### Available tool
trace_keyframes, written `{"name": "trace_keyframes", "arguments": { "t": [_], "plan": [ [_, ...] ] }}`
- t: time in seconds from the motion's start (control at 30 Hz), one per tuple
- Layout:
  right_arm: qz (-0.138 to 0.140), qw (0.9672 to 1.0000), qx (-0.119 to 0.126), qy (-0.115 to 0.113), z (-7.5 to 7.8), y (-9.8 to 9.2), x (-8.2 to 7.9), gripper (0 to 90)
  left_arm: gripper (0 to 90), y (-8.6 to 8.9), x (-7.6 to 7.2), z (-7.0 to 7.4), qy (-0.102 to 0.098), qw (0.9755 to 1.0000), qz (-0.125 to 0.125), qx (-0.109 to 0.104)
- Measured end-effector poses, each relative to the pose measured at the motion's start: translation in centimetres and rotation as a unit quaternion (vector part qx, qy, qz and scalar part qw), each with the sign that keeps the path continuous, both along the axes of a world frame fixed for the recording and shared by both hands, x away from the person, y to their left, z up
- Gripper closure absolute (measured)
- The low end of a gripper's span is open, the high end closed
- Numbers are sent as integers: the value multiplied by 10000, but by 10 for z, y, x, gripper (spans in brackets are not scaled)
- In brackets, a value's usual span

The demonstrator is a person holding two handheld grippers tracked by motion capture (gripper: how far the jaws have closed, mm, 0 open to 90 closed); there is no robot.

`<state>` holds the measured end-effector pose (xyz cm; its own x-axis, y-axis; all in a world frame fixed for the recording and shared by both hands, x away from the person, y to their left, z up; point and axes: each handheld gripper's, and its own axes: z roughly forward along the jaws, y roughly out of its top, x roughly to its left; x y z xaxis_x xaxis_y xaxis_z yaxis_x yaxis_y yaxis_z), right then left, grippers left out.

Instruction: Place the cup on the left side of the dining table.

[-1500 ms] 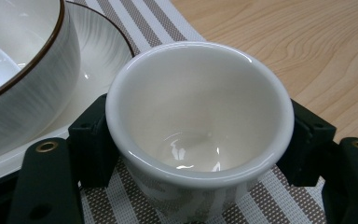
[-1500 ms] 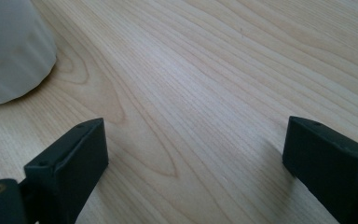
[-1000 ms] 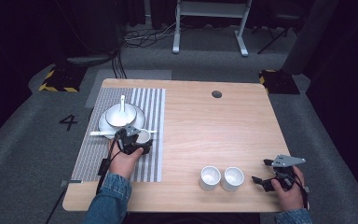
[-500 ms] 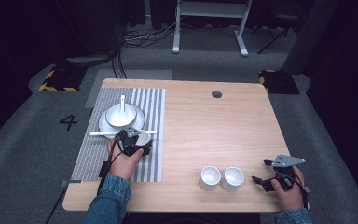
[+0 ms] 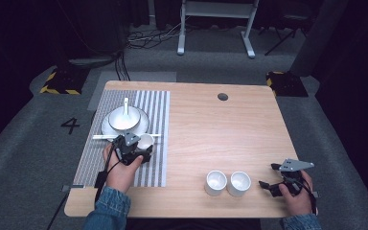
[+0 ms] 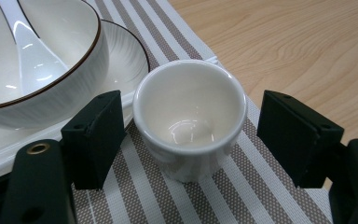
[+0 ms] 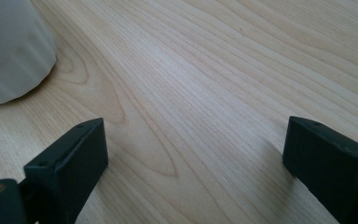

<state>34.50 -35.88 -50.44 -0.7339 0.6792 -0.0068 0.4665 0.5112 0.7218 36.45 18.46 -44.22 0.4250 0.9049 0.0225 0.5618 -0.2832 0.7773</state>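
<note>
Nothing has shifted since a moment ago: my left gripper (image 6: 186, 140) keeps its jaws wide apart around the small cup (image 6: 189, 116) on the striped mat (image 6: 242, 186), not gripping it. My right gripper (image 7: 193, 158) rests open and empty on the counter (image 7: 223, 70), waiting beside the two cups (image 5: 227, 183).

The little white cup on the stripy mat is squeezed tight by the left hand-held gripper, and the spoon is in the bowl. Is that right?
Not quite. The left hand-held gripper is open: in the left gripper view its jaws stand on either side of the little white cup with gaps, not squeezing it. The cup does sit on the stripy mat, and the spoon is in the bowl.
</note>
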Motion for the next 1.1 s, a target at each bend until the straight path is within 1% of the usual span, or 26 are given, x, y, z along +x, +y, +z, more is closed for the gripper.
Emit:
{"name": "trace_keyframes", "arguments": {
  "t": [0.03,0.1,0.27,0.43,0.53,0.67,0.73,0.8,0.83,0.9,1.0,1.1],
  "plan": [
    [0,10000,0,0,0,0,0,67,233,2,-3,2,28,10000,-25,-20],
    [-6,10000,2,0,0,0,0,68,232,5,-7,5,9,10000,-44,-56],
    [-4,10000,-6,-14,0,0,0,67,228,12,-20,10,3,9999,-156,-19],
    [-7,10000,-7,-18,0,0,0,68,227,19,-32,15,21,9995,-288,-84],
    [-6,10000,-6,-16,0,0,0,67,227,24,-39,17,7,9993,-382,-49],
    [-6,10000,-4,-12,0,0,0,67,224,32,-49,20,-19,9989,-460,-71],
    [-7,10000,-4,-8,0,0,0,66,218,36,-55,19,-24,9989,-453,-117],
    [-6,10000,-5,-13,0,0,0,66,219,41,-62,17,23,9989,-463,-118],
    [-7,10000,-6,-14,0,0,0,66,220,44,-65,15,73,9987,-476,-158],
    [-8,10000,-6,-14,0,0,0,66,221,49,-72,14,65,9986,-479,-221],
    [-9,10000,-6,-12,0,0,0,66,222,53,-79,12,49,9985,-502,-232],
    [-3,10000,-8,-9,0,0,0,65,216,55,-84,8,61,9978,-631,-171]
  ]
}}
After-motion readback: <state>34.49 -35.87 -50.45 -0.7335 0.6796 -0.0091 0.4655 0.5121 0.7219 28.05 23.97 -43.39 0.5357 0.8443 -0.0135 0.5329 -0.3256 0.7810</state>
